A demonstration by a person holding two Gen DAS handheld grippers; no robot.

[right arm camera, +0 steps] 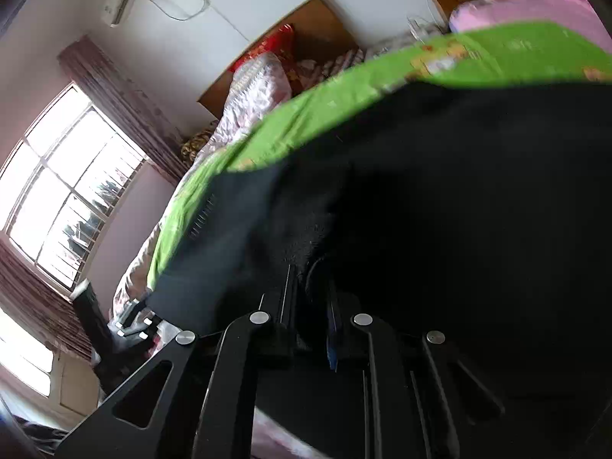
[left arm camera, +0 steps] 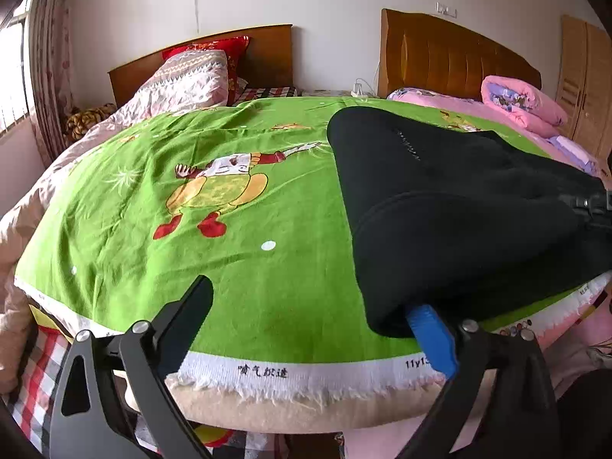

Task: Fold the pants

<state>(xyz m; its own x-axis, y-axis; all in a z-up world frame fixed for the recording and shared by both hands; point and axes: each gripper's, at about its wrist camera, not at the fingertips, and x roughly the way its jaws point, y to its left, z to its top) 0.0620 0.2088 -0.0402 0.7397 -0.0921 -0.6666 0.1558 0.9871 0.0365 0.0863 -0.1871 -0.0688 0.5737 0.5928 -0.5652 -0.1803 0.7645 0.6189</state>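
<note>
Lying on the right half of the green cartoon sheet (left arm camera: 237,199) covering the bed, the black pants (left arm camera: 440,206) reach its near edge. The left gripper (left arm camera: 310,310) has its jaws released, wide apart, its blue finger under the pants' near corner. The right gripper (right arm camera: 311,294) has its jaws clenched on a fold of the pants at their right side.

Green cartoon-print sheet (left arm camera: 237,191), red pillow (left arm camera: 214,48), rolled pink quilt (left arm camera: 520,103), curtained window (right arm camera: 57,191), wooden wardrobe (left arm camera: 585,76).
</note>
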